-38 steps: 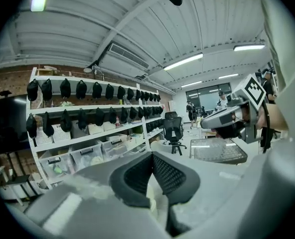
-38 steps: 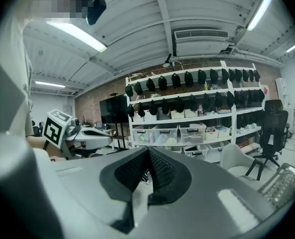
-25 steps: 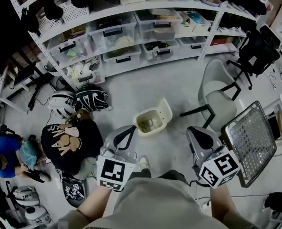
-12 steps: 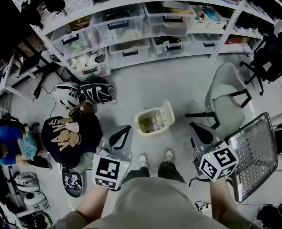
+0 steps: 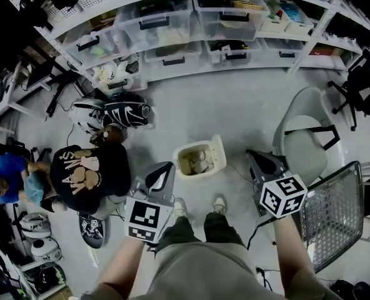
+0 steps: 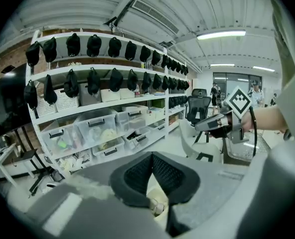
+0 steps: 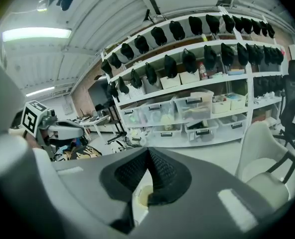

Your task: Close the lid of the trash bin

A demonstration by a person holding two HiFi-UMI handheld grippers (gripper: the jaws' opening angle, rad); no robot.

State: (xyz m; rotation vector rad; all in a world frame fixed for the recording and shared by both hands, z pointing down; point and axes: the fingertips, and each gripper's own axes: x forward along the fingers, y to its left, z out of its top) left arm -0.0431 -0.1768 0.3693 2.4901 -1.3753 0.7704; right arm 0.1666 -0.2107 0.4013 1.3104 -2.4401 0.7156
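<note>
A small cream trash bin stands on the grey floor just ahead of my feet. Its lid is swung up and open at the bin's right side, and scraps show inside. My left gripper hovers above the floor to the bin's left, my right gripper to its right; neither touches it. Both are shut with nothing between the jaws. In the left gripper view the shut left gripper frames a sliver of the bin. The right gripper view has the right gripper over the bin.
White shelves with clear storage boxes run along the back. A grey chair and a metal mesh tray stand at the right. A person in a black shirt crouches at the left, near helmets.
The bin has come nearer to my feet as I stepped towards it. Both grippers stayed shut and kept their places on either side.
</note>
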